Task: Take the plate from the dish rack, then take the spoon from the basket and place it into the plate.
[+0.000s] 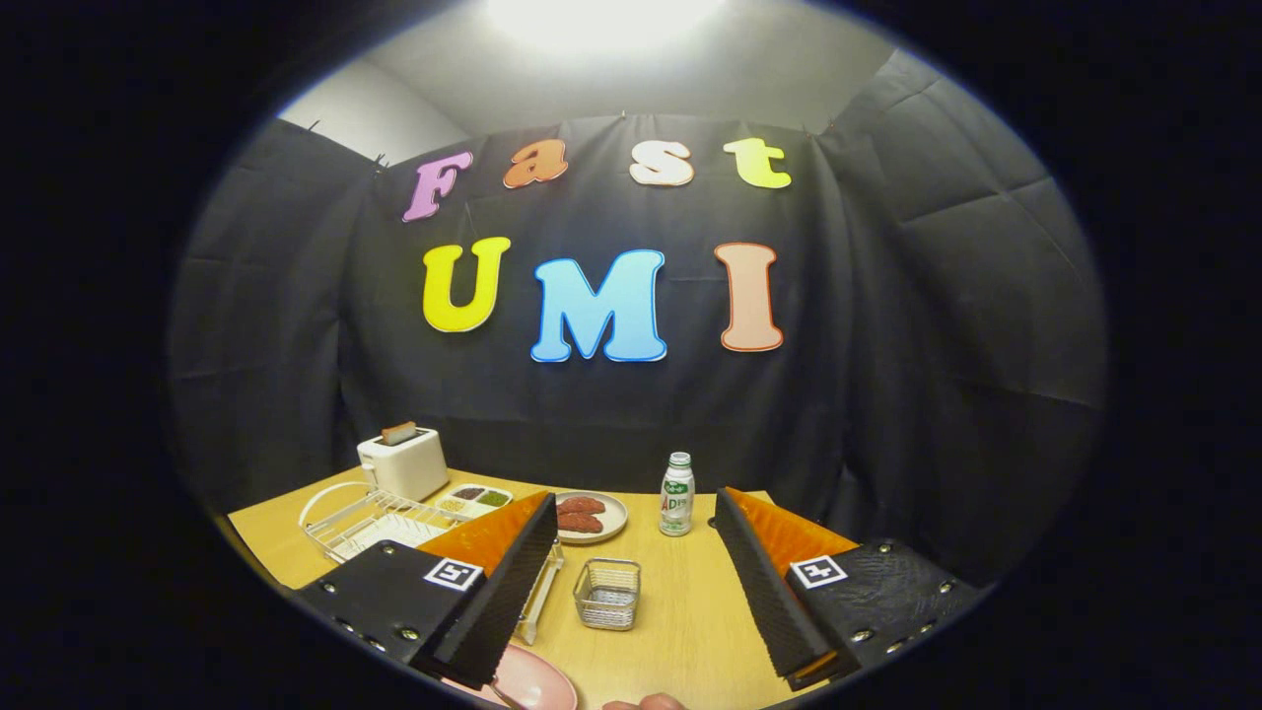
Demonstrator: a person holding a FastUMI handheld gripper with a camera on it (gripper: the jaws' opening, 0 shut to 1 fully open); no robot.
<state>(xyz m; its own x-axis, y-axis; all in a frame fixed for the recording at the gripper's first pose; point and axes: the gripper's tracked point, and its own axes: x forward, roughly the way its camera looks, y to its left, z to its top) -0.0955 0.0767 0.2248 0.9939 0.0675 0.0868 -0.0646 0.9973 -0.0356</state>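
Observation:
My gripper is open above the wooden table, and nothing is between its fingers. A pink plate lies flat on the table just under and behind the left finger, partly hidden by it. A thin grey piece that may be the spoon rests at the plate's near edge, but I cannot tell for sure. The small wire basket stands on the table between the fingers and looks empty. The white wire dish rack stands left of the left finger.
A white toaster stands behind the rack, with a divided snack tray beside it. A grey plate with red pieces and a small bottle stand beyond the basket. A fingertip shows at the near table edge.

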